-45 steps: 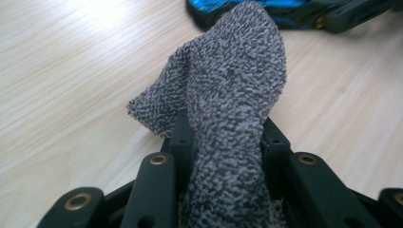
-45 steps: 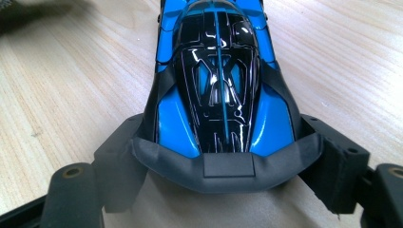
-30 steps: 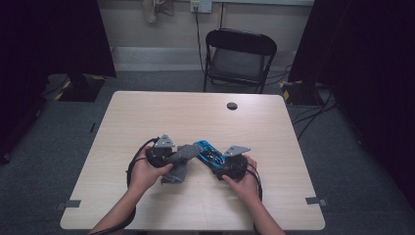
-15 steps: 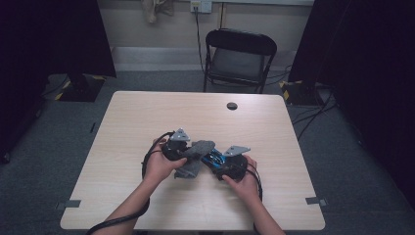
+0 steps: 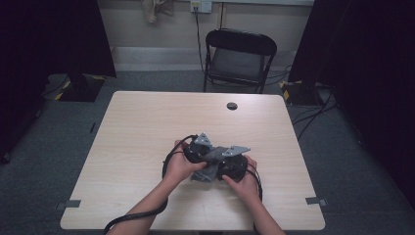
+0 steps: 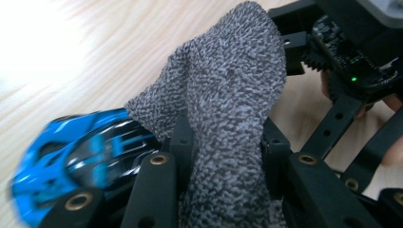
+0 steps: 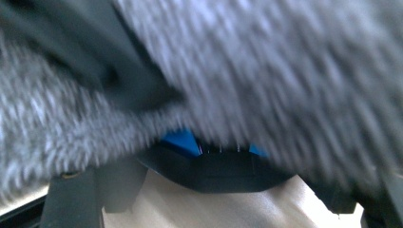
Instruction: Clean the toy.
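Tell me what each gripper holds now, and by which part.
The left gripper pinches the grey cloth at its bunched lower end. The blue toy car sits at the right gripper; whether its jaws clamp it cannot be told.

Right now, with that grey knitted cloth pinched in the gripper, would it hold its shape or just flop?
Probably flop: the grey knitted cloth bends and drapes over the blue toy car. Its fuzzy weave likely keeps it from slipping between the left gripper jaws.
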`<state>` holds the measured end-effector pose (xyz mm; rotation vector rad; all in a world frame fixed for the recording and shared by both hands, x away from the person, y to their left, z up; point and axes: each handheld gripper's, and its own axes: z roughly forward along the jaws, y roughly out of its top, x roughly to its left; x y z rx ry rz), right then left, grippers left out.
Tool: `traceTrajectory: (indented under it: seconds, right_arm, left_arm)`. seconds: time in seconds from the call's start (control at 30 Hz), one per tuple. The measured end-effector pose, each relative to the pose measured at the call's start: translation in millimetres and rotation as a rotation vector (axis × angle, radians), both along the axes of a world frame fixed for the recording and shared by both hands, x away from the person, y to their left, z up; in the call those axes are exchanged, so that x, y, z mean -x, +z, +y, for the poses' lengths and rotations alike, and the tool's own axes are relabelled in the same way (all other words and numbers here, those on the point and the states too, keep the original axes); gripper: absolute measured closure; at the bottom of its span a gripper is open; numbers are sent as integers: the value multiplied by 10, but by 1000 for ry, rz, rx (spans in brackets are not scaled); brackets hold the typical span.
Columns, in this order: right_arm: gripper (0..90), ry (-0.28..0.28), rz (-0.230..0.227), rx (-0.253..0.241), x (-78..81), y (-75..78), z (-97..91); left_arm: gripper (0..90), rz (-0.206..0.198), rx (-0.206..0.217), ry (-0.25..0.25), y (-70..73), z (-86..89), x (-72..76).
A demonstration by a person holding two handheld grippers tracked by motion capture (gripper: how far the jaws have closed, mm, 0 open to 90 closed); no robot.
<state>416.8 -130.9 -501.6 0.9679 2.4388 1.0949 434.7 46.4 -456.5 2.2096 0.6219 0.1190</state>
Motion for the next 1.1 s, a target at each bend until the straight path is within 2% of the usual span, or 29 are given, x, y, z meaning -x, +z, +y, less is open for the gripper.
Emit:
traceTrajectory:
  seconds: [0.07,0.2,0.23,0.47,0.63,1.1]
  right_arm:
    - [240,0,0,0,0,0,0]
    - [241,0,0,0,0,0,0]
    - [241,0,0,0,0,0,0]
    - [241,0,-2,1,-1,-1,0]
    - [241,0,-2,1,0,-1,0]
    - [241,0,-1,1,0,-1,0]
  left_arm:
    - [667,-9,-9,-11,-16,-52,10]
    - [669,-18,-29,0,-6,-77,4]
    - [669,-30,-38,8,3,-74,0]
    - [671,-32,-43,41,31,-21,-82]
    - [671,-50,-57,66,54,36,-159]
    - [670,-33,-70,128,48,229,-340]
